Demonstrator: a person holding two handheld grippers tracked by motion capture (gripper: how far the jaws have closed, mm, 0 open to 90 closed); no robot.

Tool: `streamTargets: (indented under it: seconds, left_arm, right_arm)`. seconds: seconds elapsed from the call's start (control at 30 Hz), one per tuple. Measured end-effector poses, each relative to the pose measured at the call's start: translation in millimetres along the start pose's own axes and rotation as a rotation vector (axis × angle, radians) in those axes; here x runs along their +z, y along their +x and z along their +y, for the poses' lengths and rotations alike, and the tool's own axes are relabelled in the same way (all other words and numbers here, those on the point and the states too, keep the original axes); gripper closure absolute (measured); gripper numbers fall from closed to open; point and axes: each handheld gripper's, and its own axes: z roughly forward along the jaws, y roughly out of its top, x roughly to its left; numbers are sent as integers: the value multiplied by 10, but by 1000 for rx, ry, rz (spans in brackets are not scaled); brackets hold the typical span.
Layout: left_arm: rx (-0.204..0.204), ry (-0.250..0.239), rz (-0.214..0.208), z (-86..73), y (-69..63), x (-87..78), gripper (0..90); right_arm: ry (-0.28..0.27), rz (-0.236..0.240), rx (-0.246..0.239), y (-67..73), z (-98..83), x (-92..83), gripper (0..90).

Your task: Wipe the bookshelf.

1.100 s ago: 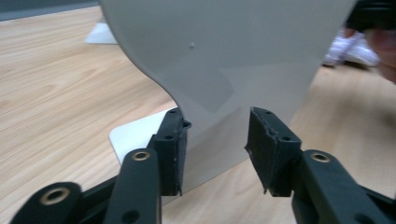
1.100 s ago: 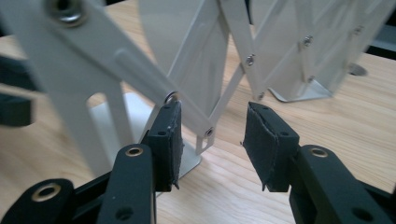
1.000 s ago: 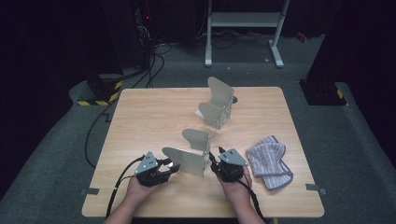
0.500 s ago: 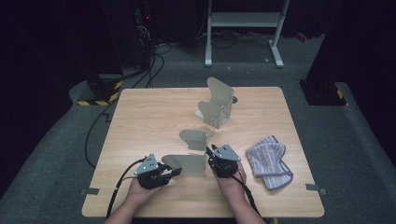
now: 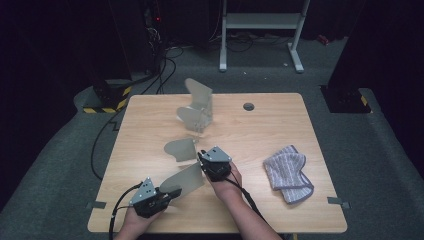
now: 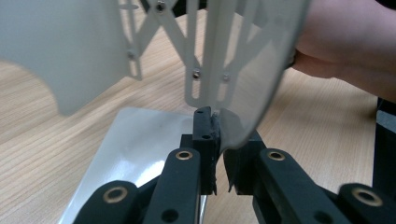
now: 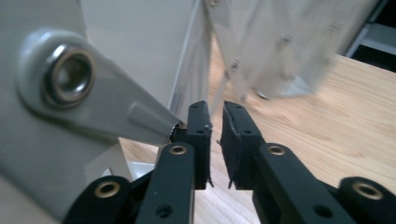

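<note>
Plastic, grey and see-through, makes up the folding panel piece (image 5: 185, 167) that both grippers work on at the near middle of the desk (image 5: 150, 130). Its lower flap slants toward the person, its upper flap lies behind it. A second panel stand (image 5: 196, 106) of the same stuff stands upright well beyond the folding panel piece, toward the far edge of the desk. A striped cloth (image 5: 288, 171) lies crumpled to the right of the folding panel piece, apart from it.

The left gripper (image 5: 169, 191) sits at the near left tip of the folding panel piece's lower flap. In the left gripper view its jaws have just been closing and now pinch the thin curved edge of the flap (image 6: 243, 126) between them, with almost no gap left.

The right gripper (image 5: 202, 159) sits at the right side of the folding panel piece, where the two flaps meet. In the right gripper view its jaws have just been closing too; a narrow slit remains between the pads, and the left jaw's tip meets the panel's edge beside a riveted hinge arm (image 7: 70, 84). Whether the sheet is truly clamped there cannot be told from the pictures.
</note>
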Motion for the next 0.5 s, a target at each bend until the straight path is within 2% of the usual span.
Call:
streamTargets:
  seconds: [0.07,0.17,0.27,0.5]
  left_arm:
    - [7,3,2,7,-20,17,838]
    - [29,16,-16,26,-83,115,851]
    - [52,25,-19,79,-160,235,846]
    - [61,39,-16,248,-301,626,832]
  right_arm:
    - [4,15,18,-36,10,10,734]
    - [-2,-3,34,-122,-16,-78,676]
    - [-11,-46,46,-214,-87,-264,658]
    - [-11,-145,103,-503,-393,-768,610]
